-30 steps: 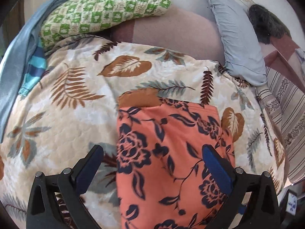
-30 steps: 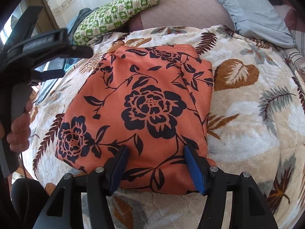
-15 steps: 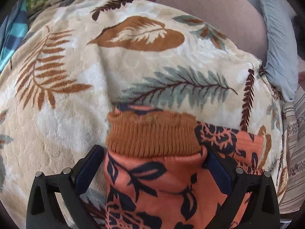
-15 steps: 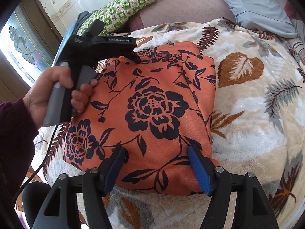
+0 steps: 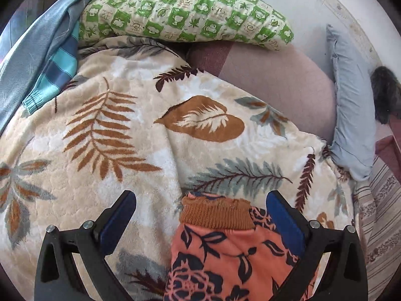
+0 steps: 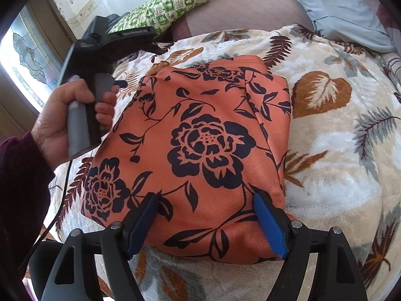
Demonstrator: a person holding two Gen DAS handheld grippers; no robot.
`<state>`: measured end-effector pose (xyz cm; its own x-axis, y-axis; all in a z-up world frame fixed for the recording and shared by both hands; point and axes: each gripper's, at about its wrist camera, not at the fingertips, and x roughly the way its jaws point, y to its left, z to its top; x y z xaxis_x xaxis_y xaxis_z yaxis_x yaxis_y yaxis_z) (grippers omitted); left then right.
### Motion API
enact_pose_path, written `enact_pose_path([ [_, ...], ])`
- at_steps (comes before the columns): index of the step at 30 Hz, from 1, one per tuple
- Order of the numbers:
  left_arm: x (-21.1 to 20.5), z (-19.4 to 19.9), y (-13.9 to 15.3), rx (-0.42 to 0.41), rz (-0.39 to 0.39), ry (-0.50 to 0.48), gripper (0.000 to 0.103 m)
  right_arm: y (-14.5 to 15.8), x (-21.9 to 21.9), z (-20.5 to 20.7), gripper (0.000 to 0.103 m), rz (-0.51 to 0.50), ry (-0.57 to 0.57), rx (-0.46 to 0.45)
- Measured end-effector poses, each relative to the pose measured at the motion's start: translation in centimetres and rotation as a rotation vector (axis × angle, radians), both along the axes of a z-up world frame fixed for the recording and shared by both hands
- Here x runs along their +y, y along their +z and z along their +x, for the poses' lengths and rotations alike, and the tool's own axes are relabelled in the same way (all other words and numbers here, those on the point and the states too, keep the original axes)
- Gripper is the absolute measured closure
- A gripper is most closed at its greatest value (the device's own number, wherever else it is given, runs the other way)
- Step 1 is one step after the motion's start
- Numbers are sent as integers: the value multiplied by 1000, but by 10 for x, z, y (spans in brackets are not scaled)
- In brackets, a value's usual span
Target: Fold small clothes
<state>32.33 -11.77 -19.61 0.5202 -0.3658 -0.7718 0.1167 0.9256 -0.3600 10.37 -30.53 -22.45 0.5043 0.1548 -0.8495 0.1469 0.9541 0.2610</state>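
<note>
A folded orange garment [image 6: 208,145] with dark flowers lies flat on the leaf-print blanket [image 6: 338,150]. My right gripper [image 6: 205,197] sits at its near edge. The jaws are opening, with the fabric's edge between the blue pads and not pinched. In the left wrist view, the garment's brown ribbed cuff [image 5: 216,213] lies between the wide-apart fingers of my left gripper [image 5: 200,197], which is open and grips nothing. A hand [image 6: 70,115] holds the left gripper by the garment's far left corner.
A green checked pillow [image 5: 185,12] and a mauve cushion [image 5: 275,85] lie at the back. A pale blue pillow [image 5: 351,115] is at the right. Blue and striped clothes [image 5: 50,57] are heaped at the far left. A window [image 6: 27,50] is at the left.
The right gripper's jaws have widened at the garment's near edge. The left gripper moved from above the garment to its far left corner, and the cuff now sits lower in its view.
</note>
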Motion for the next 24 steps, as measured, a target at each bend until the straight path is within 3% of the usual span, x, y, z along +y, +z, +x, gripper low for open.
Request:
enact_pose_path([
  [2, 8, -18, 5, 7, 5, -35, 0, 0, 0, -1, 22, 4, -2, -1],
  [9, 8, -110, -23, 3, 248, -179, 0, 1, -5, -2, 22, 31, -20, -11],
  [11, 3, -129, -29, -39, 332, -206, 0, 4, -13, -4, 22, 87, -37, -24],
  [15, -9, -137, -32, -131, 466, -231, 0, 19, -56, -12, 24, 309, -150, -122],
  [18, -11, -143, -35, -184, 502, -229, 0, 37, -78, -17, 25, 347, -201, -247],
  [20, -9, -142, -37, -177, 483, -228, 0, 42, -85, -11, 25, 409, -185, -296],
  [22, -5, -137, -38, -143, 437, -221, 0, 33, -87, 0, 25, 492, -181, -280],
  [24, -2, -135, -41, -122, 405, -212, 0, 19, -83, 14, 25, 526, -190, -207],
])
